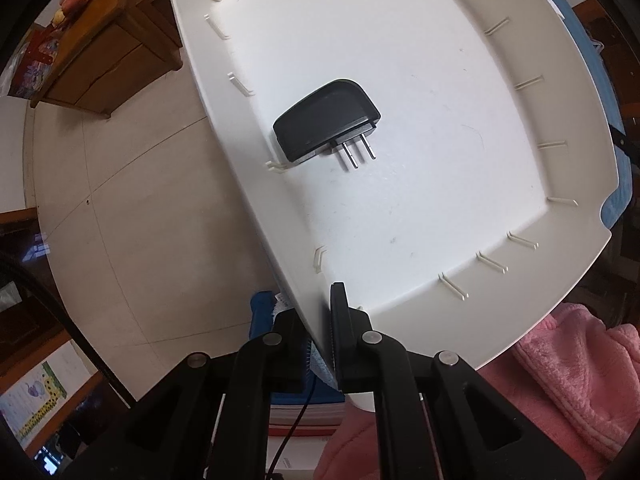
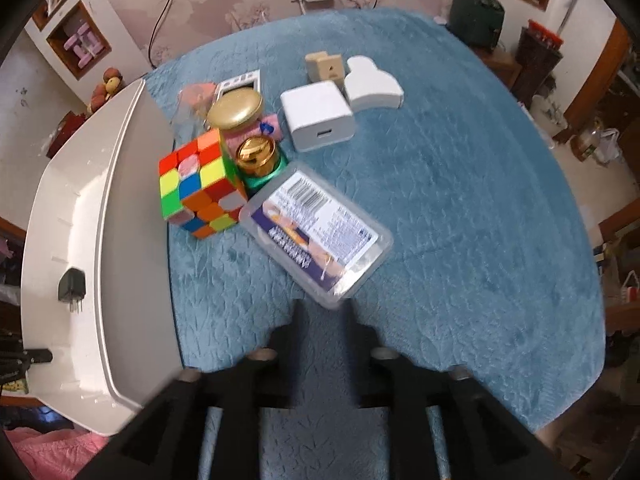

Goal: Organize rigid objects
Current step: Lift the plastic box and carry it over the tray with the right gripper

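The white tray is tilted up on edge at the left side of the blue plush surface, and one thing sits in it: a black plug adapter, lying flat on the tray floor hard against the left wall. In the left wrist view its long axis runs diagonally, rounded body toward the upper right, and its three metal prongs jut toward the lower right. The left hand-held gripper points almost straight down and its jaws are pressed together on the tray's near rim, pinching the wall between the pads. Over on the blue surface, a scrambled puzzle cube stands just beside the tray's outer wall, touching a cluster of gold-lidded jars. A clear plastic box with a printed label lies flat, its long axis slanting from upper left to lower right, one corner reaching in between the fingers of the right hand-held gripper. That gripper is angled steeply down; its jaws are partly spread and the pads are not pressing on the box. Farther back, a white charger cube shows its port toward the camera, with a white curved block and a small beige piece behind it.
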`<state>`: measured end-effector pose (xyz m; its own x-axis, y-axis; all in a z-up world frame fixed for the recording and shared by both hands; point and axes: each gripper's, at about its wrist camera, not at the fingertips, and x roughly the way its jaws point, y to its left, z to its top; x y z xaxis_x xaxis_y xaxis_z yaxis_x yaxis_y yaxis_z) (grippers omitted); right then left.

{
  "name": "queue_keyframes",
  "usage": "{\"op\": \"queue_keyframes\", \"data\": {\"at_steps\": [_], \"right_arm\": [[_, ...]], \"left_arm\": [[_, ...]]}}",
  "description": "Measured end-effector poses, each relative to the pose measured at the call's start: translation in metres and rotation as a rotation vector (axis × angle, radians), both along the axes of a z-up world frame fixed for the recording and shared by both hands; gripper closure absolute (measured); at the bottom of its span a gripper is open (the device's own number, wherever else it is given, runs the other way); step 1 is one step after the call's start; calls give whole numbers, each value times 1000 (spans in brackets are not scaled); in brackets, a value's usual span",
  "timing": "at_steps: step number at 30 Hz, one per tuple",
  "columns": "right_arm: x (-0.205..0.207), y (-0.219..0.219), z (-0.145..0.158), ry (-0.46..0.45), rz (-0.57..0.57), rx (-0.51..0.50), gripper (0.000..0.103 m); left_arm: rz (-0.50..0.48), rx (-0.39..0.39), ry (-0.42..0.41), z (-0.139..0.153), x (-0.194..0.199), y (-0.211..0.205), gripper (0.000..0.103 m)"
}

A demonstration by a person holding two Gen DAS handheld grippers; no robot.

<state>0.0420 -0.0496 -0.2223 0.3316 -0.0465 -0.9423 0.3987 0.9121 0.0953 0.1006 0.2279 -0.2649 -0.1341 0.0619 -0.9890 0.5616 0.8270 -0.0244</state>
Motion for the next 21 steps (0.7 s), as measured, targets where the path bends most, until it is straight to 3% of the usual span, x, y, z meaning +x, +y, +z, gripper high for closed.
{"op": "queue_keyframes", "data": {"at_steps": [1,2,7,11,16,21], "right_arm": [[0,0,3,-14,-8,-5,48],[3,2,4,-24,-9,-8,42],[37,-6,-2,-38,41,-45,24],[70,-7,-24,8,95,-57,23],[91,5,-34,29,132,-193,19],[102,4,-50,74,173,-192,19]], "left_arm": [[-2,-2,-3,0,0,0,94],[-5,-3,-7,0,-1,0,94],[-13,-5,-25,7,-7,0,94],[-22,-4,-38,11,-10,0,94],[-41,6,-54,15,-14,-4,93],[-59,15,-66,17,-17,-6,92]]}}
